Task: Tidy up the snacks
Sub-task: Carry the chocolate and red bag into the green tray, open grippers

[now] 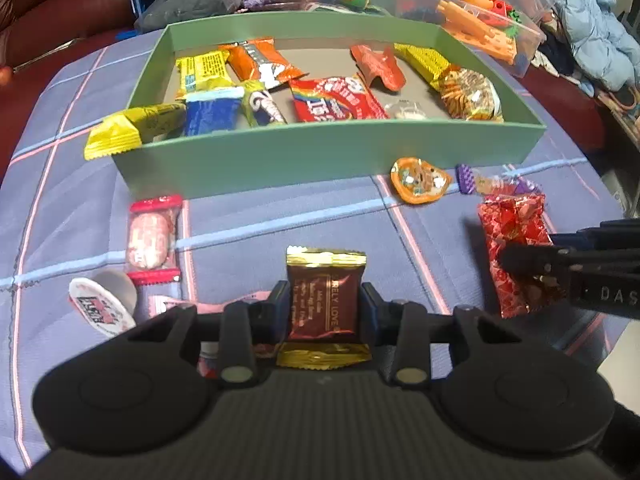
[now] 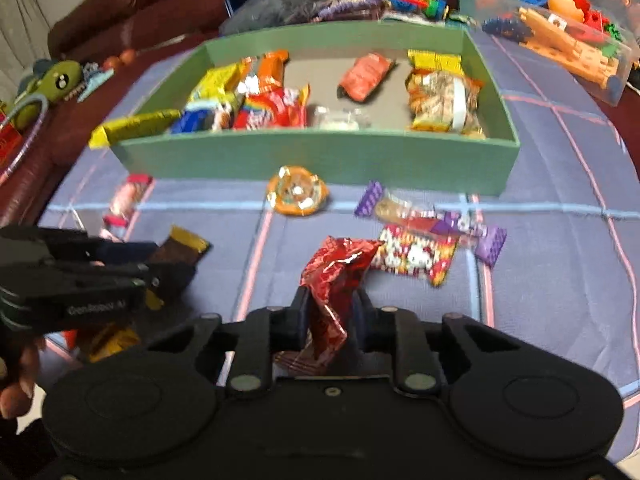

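A green box (image 1: 320,152) (image 2: 320,156) holds several snack packets at the far side of the cloth. My left gripper (image 1: 325,304) is shut on a brown and gold chocolate packet (image 1: 323,300), which stands upright between the pads; the same packet (image 2: 182,246) shows in the right wrist view, in the left gripper (image 2: 160,270). My right gripper (image 2: 330,312) is shut on a crumpled shiny red packet (image 2: 334,280), its wrapper pinched and buckled. The red packet (image 1: 516,240) also shows at the right of the left wrist view, held by the right gripper (image 1: 516,260).
On the blue checked cloth in front of the box lie an orange round snack (image 1: 420,180) (image 2: 298,196), a purple-ended packet (image 2: 432,220), a red cartoon-cat packet (image 2: 416,258), a pink packet (image 1: 154,236) and a white lidded cup (image 1: 102,304). Toys and a clear bin (image 1: 492,28) crowd the back.
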